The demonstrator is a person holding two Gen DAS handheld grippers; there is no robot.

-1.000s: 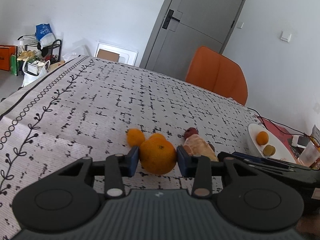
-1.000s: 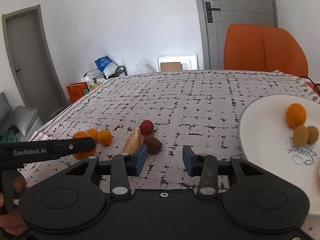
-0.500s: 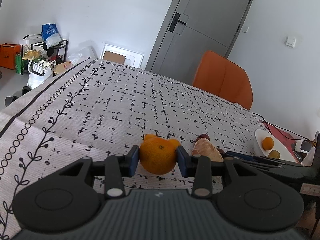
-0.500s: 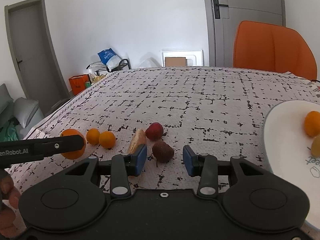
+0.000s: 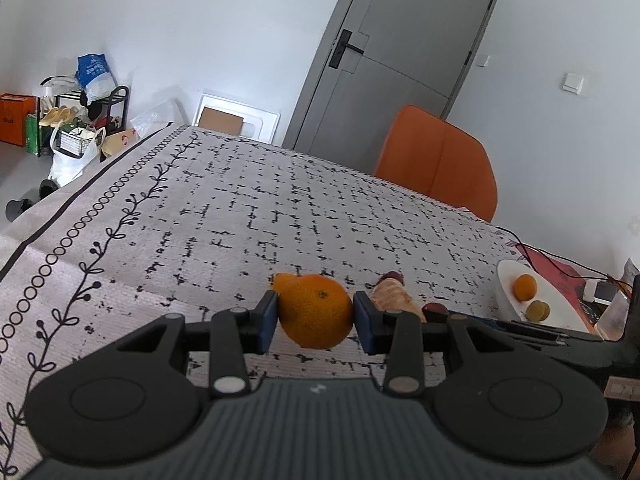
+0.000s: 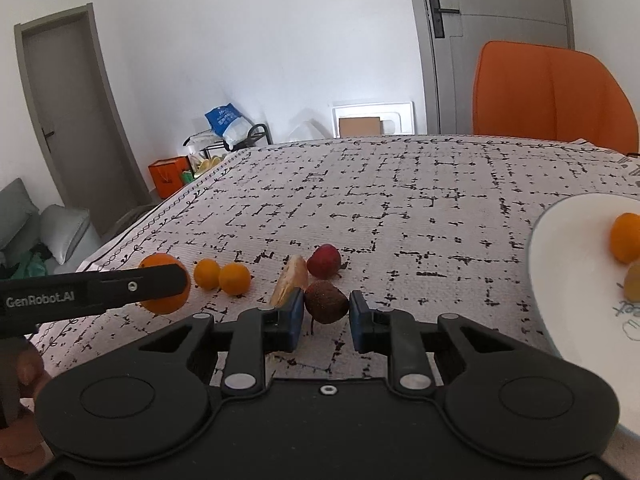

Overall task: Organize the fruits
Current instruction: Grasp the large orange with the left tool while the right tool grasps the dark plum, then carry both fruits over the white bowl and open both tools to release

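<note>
Left claw (image 5: 314,318) clamped on orange (image 5: 313,311), lifted; right claw (image 6: 322,314) apart around brown fruit (image 6: 325,303). Next: carry orange to plate (image 5: 560,318).

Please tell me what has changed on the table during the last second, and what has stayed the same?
The left gripper closed on the big orange, gripping it now. The right gripper advanced until the dark brown fruit sits between its open fingers, not yet gripped. The two small oranges, red fruit and white plate stayed put.
</note>
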